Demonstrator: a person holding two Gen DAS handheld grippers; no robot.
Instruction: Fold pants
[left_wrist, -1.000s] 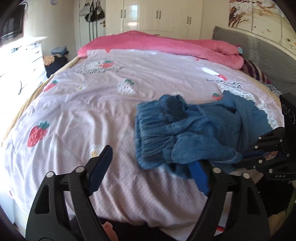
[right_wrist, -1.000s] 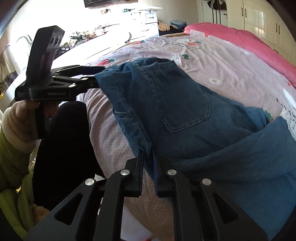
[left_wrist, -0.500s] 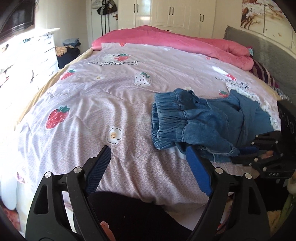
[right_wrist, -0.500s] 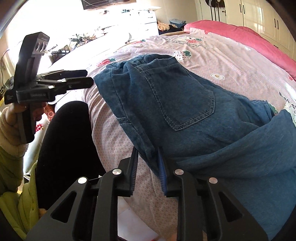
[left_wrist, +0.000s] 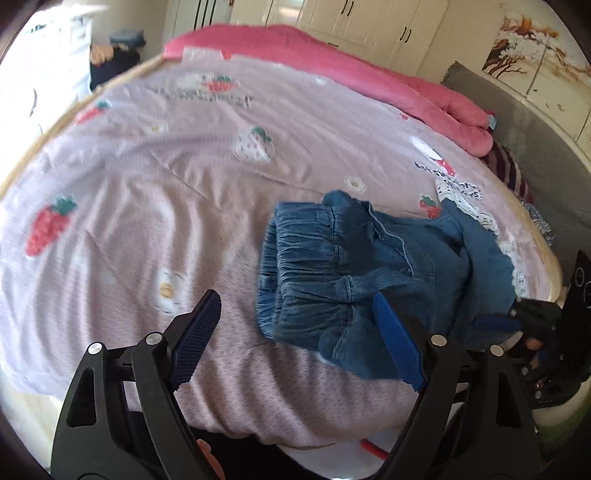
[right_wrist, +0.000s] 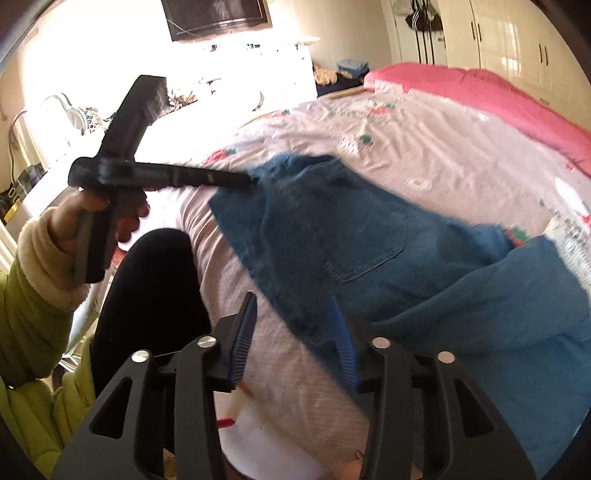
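Note:
Blue denim pants lie bunched on the pink strawberry bedspread, with the gathered waistband toward my left gripper. My left gripper is wide and its jaws are closing; the waistband's near corner sits between them, against the right pad. In the right wrist view its tips reach the pants' far corner. My right gripper has jaws opening. The pants' near edge lies between them beside the right pad, unpinched. The right gripper also shows at the pants' right end.
A rolled pink duvet lies along the far side of the bed, under white wardrobes. A grey headboard stands at the right. A white dresser lines the wall. The person's black-clad leg is at the bed's near edge.
My right gripper's jaws have parted from shut on the pants' edge to open and it has lifted a little. My left gripper drew back, then came up to the waistband again.

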